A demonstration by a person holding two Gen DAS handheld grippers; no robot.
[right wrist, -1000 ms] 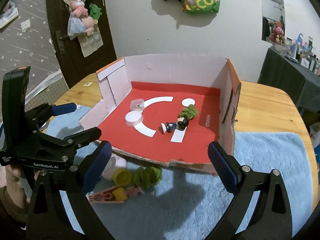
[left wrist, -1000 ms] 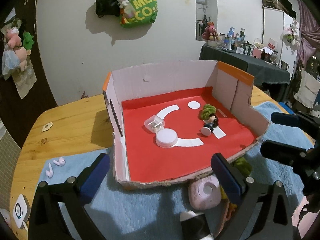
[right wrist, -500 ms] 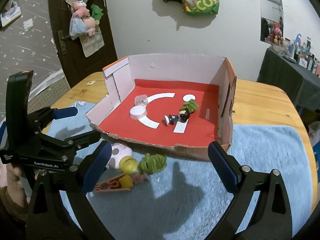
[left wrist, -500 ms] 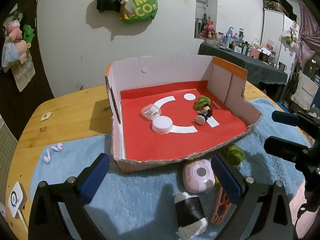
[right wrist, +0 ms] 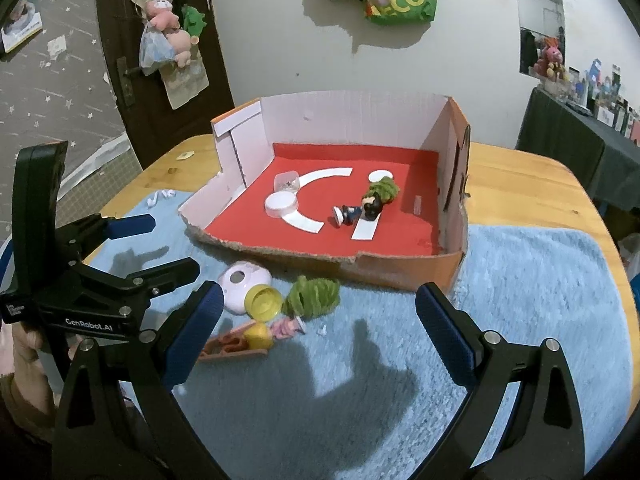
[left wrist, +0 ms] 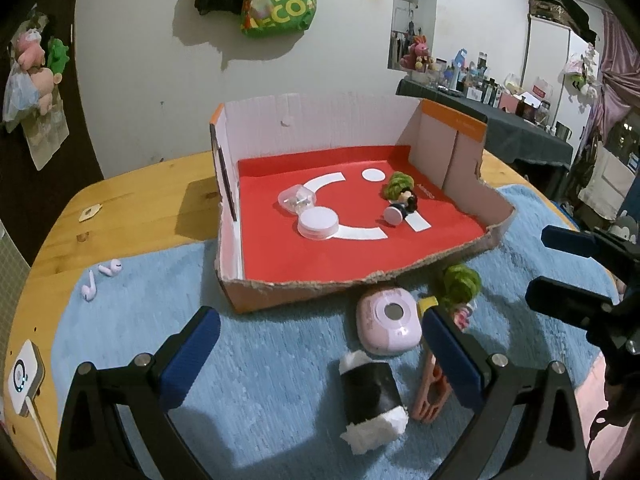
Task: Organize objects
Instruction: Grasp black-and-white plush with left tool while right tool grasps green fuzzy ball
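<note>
A cardboard box [left wrist: 320, 292] with a red floor stands on a blue mat; it also shows in the right wrist view [right wrist: 400, 272]. Inside lie a white round lid [left wrist: 319, 222], a clear case [left wrist: 298, 199] and a small figure with a green scrunchie [left wrist: 400, 196]. In front of the box lie a pink round device [left wrist: 390, 322], a black-and-white roll [left wrist: 372, 396], a green scrunchie [right wrist: 312, 296], a yellow cap [right wrist: 262, 301] and a pink clip [right wrist: 232, 346]. My left gripper [left wrist: 320, 356] is open above the roll. My right gripper [right wrist: 316, 332] is open above the mat.
Two pink earbuds [left wrist: 100, 278] lie on the mat's left side. A white charger [left wrist: 22, 376] sits at the wooden table's left edge. The blue mat [right wrist: 540, 300] stretches right of the box. A dark table with clutter stands behind at the right.
Both grippers have pulled back from the box toward the near edge. The roll, clip and pink device have come fully into the left wrist view. Both stay open.
</note>
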